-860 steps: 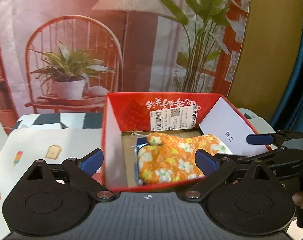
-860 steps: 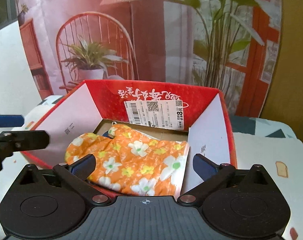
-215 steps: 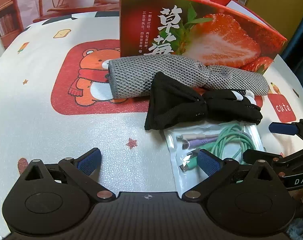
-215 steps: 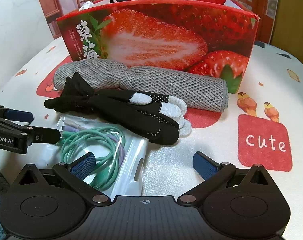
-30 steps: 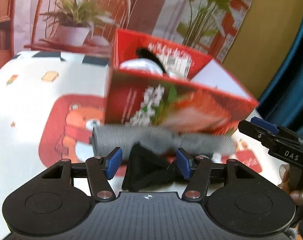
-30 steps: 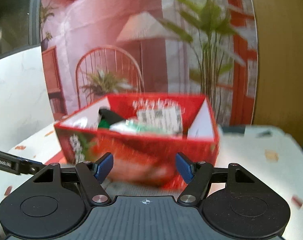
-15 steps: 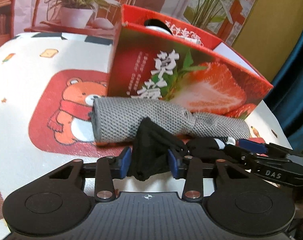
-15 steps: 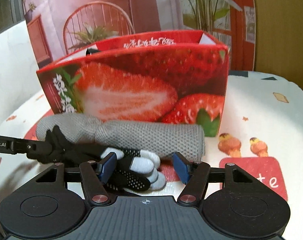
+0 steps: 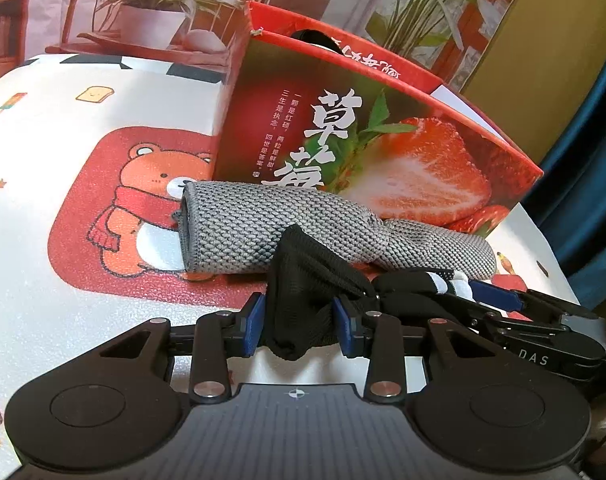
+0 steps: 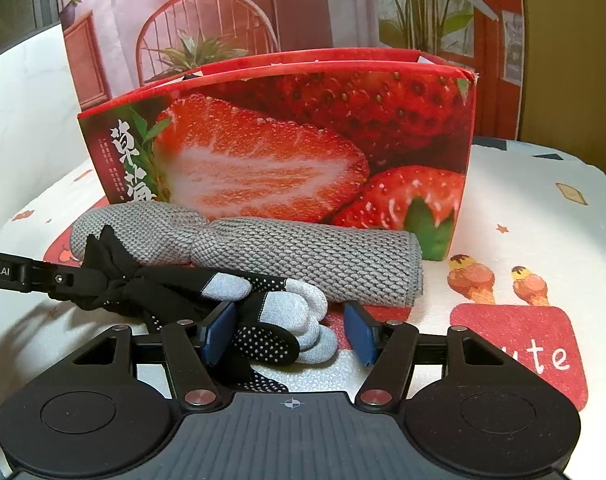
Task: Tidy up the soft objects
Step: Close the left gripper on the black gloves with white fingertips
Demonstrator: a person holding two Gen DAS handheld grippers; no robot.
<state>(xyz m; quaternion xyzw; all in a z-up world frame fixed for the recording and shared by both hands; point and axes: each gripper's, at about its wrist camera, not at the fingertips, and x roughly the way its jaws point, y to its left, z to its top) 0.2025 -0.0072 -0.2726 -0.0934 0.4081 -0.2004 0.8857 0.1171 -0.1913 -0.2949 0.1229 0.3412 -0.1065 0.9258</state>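
Black gloves [image 9: 303, 300] with white-dotted palms and pale grey fingertips, bunched together, lying lengthwise on the tabletop [image 9: 43, 208]; cuff end crumpled and raised in the left wrist view, fingertip end [image 10: 299, 316] spread low in the right wrist view. Just behind and touching, a grey knitted cloth [image 10: 287, 252], rolled into a long bundle, pinched near its middle, lying along the front wall of the strawberry-printed red box [image 10: 303, 144].
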